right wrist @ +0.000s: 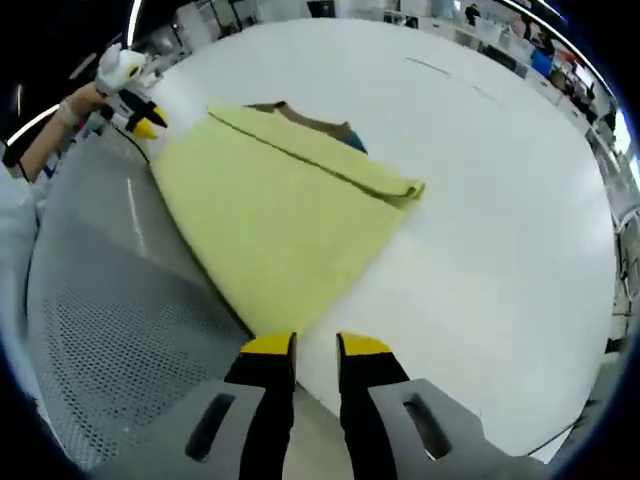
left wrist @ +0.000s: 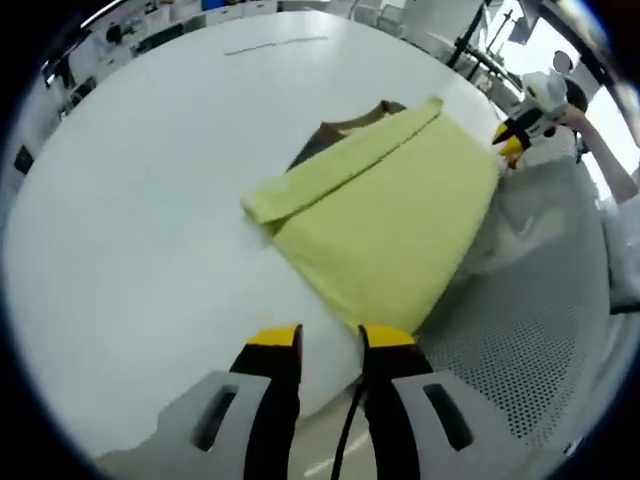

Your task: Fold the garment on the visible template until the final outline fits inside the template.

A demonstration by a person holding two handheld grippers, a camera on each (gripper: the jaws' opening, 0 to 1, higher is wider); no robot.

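Looking along the left tongs (left wrist: 316, 338) in the left gripper view: yellow-tipped jaws stand a narrow gap apart at the near corner of the pale yellow-green knit garment (left wrist: 385, 215). The tips sit right at the cloth edge; whether they pinch it I cannot tell. The garment lies on the white round surface (left wrist: 140, 220), one strip folded diagonally across its far side. A brown flat template (left wrist: 340, 130) peeks out beyond that folded strip, mostly covered. At the garment's far right corner the right tongs (left wrist: 512, 140) come in, held by a person's hand (left wrist: 548, 95). A grey perforated panel (left wrist: 500, 350) lies beside the garment's right edge.

Right gripper view: the right tongs (right wrist: 315, 345) show jaws narrowly parted at the garment's (right wrist: 270, 220) nearest corner, again too close to the edge to say whether cloth is caught. The left tongs (right wrist: 140, 120) sit at the far left corner, a hand (right wrist: 85, 100) behind them. The template (right wrist: 315, 125) shows beyond the folded strip (right wrist: 330, 160).

Risks, as I judge them: the garment's side overhangs the surface edge toward the panel, so a weak pinch could let it slide off. Uneven lifting of the two corners would skew the fold and leave the outline spilling past the template. Dragging could also shift the template.
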